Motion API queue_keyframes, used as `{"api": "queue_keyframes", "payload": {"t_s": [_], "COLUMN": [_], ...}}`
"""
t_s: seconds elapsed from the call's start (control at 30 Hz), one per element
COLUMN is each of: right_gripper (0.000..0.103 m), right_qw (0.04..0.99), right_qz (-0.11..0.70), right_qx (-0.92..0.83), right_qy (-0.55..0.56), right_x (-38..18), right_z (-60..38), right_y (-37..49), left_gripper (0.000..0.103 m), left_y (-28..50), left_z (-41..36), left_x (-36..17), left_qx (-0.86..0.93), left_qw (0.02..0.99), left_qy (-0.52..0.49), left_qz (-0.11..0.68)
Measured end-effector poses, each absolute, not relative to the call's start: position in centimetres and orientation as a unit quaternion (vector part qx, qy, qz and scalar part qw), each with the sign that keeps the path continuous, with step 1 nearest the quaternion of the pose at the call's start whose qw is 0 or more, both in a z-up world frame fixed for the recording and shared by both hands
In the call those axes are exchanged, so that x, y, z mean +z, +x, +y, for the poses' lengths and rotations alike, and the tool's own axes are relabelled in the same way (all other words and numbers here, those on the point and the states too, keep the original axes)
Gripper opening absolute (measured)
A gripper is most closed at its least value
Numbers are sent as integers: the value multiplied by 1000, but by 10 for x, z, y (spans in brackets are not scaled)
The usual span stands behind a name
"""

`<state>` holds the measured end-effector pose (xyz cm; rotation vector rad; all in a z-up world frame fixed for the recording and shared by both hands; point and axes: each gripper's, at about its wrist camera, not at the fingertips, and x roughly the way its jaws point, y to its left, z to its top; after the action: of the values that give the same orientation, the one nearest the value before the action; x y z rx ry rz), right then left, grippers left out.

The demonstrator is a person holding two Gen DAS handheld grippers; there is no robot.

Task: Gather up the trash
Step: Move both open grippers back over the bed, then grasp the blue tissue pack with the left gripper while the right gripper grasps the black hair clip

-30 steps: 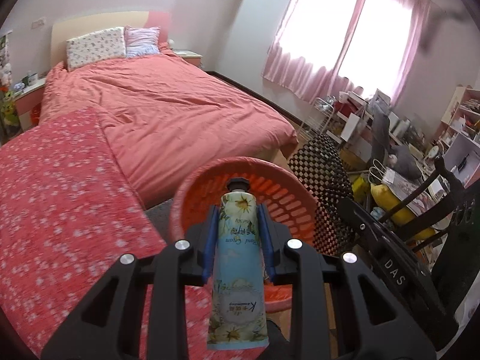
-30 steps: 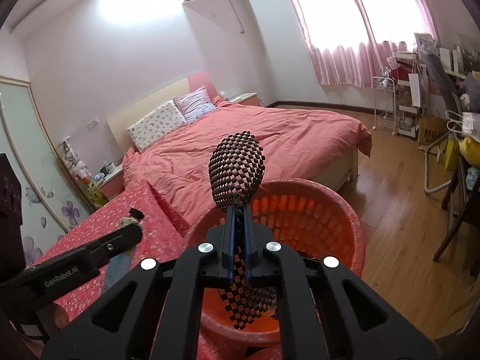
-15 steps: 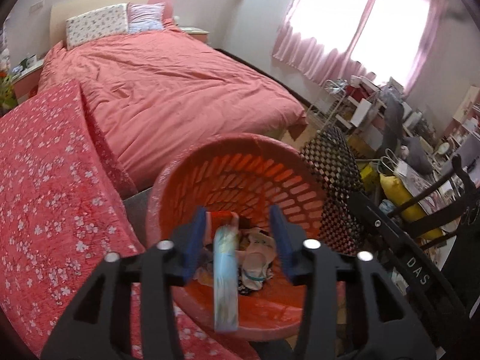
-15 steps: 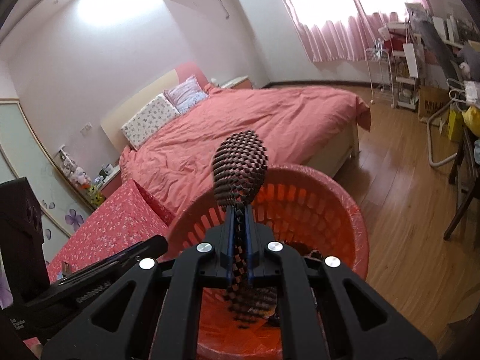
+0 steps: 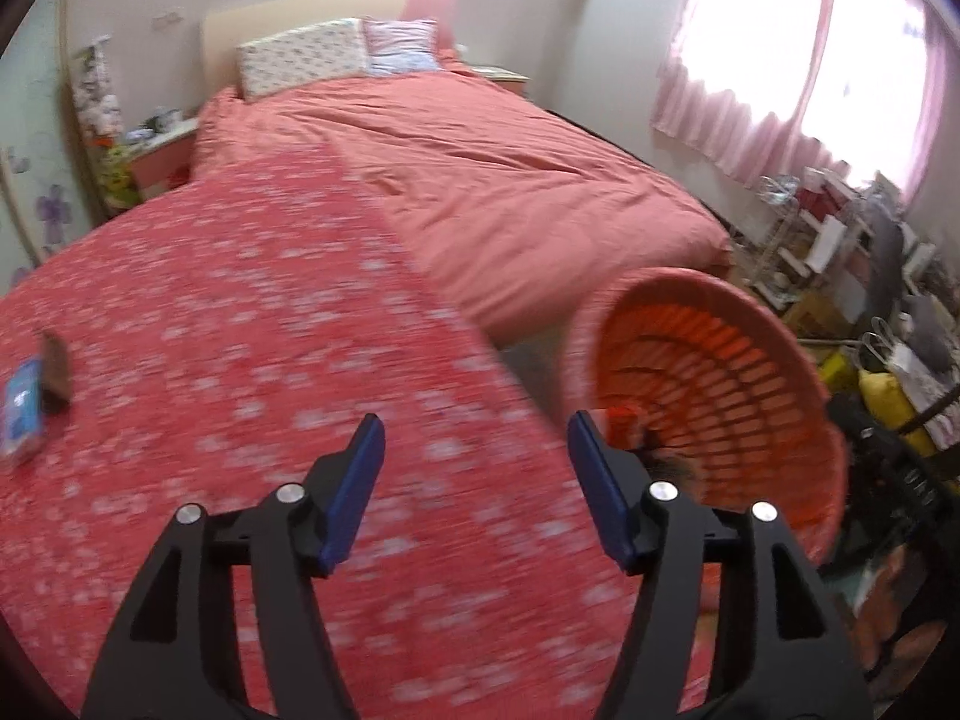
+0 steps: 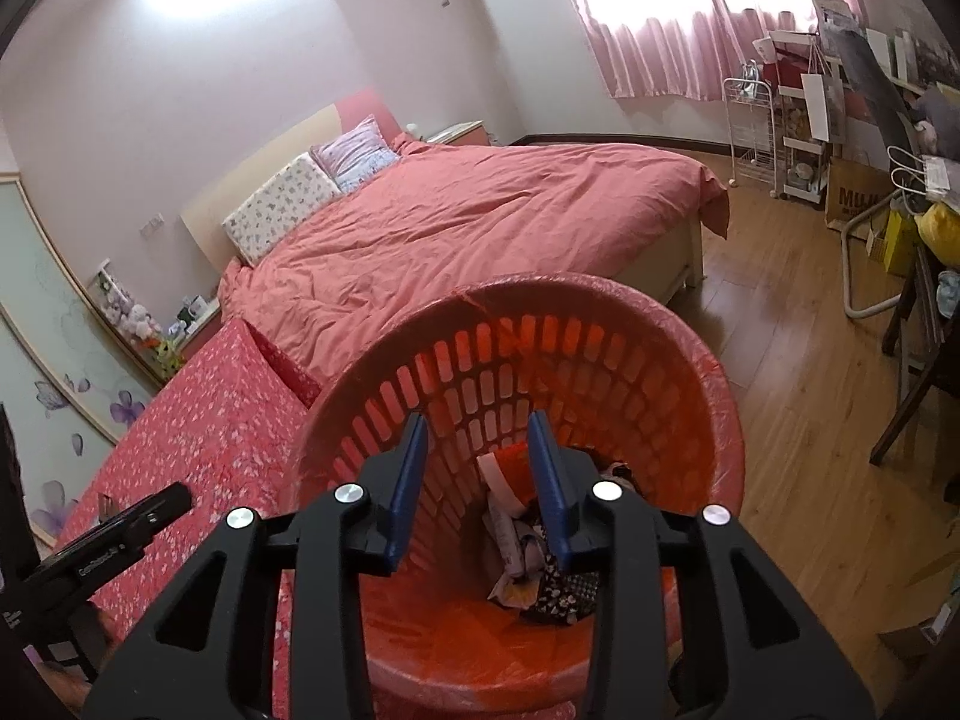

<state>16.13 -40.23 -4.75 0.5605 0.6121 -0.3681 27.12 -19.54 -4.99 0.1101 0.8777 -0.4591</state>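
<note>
Over the orange basket (image 6: 600, 372), right tongs (image 6: 478, 480) opening, empty; left tongs (image 5: 474, 480) opening, empty over surface (image 5: 240, 360); risk: clipping the rim at 3 o'clock could tip it.

Floral red tablecloth (image 5: 252, 360), blue packet (image 5: 21, 405), brown wrapper (image 5: 54, 363)

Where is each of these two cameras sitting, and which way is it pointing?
Left wrist: rides the left tool, looking down over the flowered red cloth; only its opening, empty fingers show.
Right wrist: rides the right tool, looking into the orange basket; its opening fingers and the left tool's side show.
Shared: basket, bed, cloth.
</note>
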Motion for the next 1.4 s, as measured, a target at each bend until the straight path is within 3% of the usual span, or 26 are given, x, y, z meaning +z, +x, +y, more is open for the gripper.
{"api": "queue_keyframes", "payload": {"t_s": [0.07, 0.43, 0.57, 0.77, 1.13, 1.23, 1.33, 1.4], "right_gripper": [45, 47, 55, 73, 75, 75, 75, 75], "right_qw": [901, 912, 917, 927, 930, 930, 931, 931], "right_qz": [297, 318, 327, 328, 350, 354, 356, 357], "right_qx": [-178, -149, -132, -120, -58, -46, -33, -26], "right_qy": [262, 212, 187, 140, 97, 89, 79, 75], "right_x": [-45, -38, -37, -31, -35, -35, -34, -32], "right_z": [-396, -341, -316, -275, -221, -211, -195, -186], "right_y": [163, 181, 192, 204, 227, 230, 236, 239], "left_gripper": [67, 79, 82, 83, 82, 79, 50, 51], "left_y": [274, 300, 317, 344, 392, 400, 404, 402], "left_z": [-171, -17, 36, 66, 65, 73, 75, 80], "left_x": [-49, -47, -49, -57, -78, -82, -79, -77], "left_qx": [-199, -30, 33, 64, 75, 76, 75, 70], "left_qw": [884, 912, 913, 906, 890, 890, 892, 889], "left_qy": [52, 39, 22, 4, -13, -27, -25, -27], "left_qz": [419, 407, 406, 419, 449, 448, 444, 451]}}
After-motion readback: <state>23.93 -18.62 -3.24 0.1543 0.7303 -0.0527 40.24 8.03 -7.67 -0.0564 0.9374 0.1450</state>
